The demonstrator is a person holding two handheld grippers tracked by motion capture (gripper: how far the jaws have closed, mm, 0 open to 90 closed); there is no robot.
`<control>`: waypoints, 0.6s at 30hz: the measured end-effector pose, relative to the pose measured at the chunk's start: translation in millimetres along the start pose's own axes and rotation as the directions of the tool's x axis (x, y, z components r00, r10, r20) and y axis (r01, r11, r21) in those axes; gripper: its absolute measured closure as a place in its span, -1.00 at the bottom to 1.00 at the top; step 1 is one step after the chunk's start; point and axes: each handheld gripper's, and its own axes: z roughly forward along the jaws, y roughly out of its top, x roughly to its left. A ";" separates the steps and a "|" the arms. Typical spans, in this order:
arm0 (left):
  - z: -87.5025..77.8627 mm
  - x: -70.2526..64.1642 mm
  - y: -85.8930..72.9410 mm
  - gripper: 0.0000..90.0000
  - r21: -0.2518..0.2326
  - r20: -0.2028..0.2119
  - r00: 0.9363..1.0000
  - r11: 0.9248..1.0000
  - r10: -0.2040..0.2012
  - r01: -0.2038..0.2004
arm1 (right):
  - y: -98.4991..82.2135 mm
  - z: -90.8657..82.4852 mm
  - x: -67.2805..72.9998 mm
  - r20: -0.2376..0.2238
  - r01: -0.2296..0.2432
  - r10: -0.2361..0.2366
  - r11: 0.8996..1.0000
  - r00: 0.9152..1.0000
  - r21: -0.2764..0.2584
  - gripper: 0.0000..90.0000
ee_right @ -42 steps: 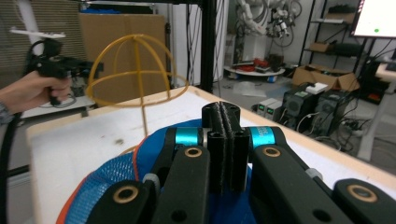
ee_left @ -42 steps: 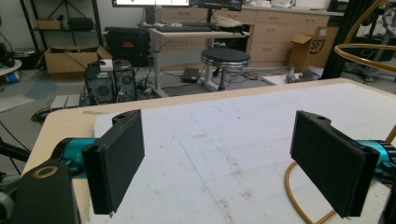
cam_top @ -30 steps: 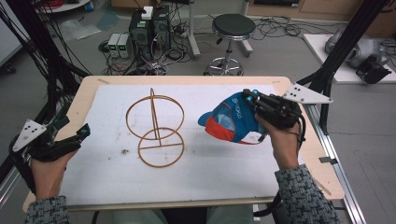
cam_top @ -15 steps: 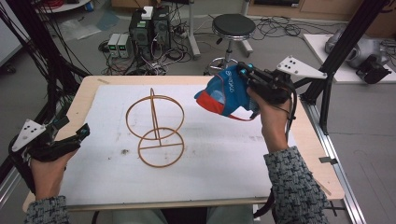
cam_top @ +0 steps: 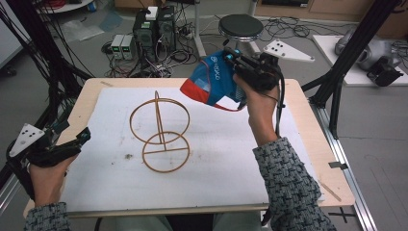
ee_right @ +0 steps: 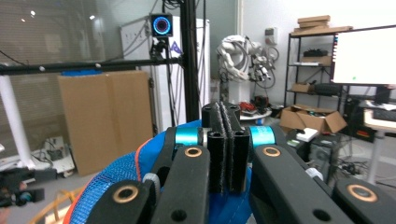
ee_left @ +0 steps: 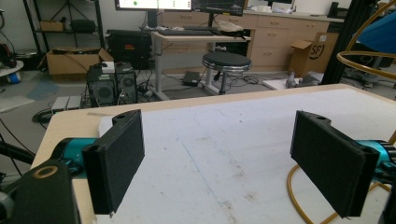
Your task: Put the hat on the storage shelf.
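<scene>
The right claw (cam_top: 230,54) was clamped tight on the blue cap (cam_top: 211,79), lifted above the tabletop's (cam_top: 288,149) far edge. The left claw (cam_top: 82,137) waited wide open near the left edge. Looked mid-carry; next, probably lowering it onto the wire stand (cam_top: 161,132).

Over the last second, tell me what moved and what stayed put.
The right gripper, shut on the blue cap, lifted it off the white mat and carried it up and toward the far edge, above the wire stand. The stand and the open left gripper stayed where they were.
</scene>
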 end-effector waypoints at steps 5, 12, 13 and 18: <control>-1.5 1.5 0.0 -0.60 -0.006 -0.003 1.000 1.000 -0.005 0.005 | 3.8 14.7 11.5 -0.022 -0.004 0.004 1.000 1.000 -0.010 0.99; -3.1 2.0 1.4 -0.60 -0.013 -0.003 1.000 1.000 -0.006 0.006 | 5.7 28.0 27.1 -0.068 0.003 -0.004 1.000 0.998 -0.010 0.99; -3.2 2.1 1.4 -0.60 -0.013 -0.004 1.000 1.000 -0.005 0.005 | 5.0 30.8 32.1 -0.083 0.003 -0.004 1.000 0.997 -0.007 0.99; -3.5 2.2 1.9 -0.60 -0.014 -0.002 1.000 1.000 -0.004 0.004 | 3.7 33.9 39.6 -0.111 0.000 -0.001 1.000 0.994 -0.005 0.99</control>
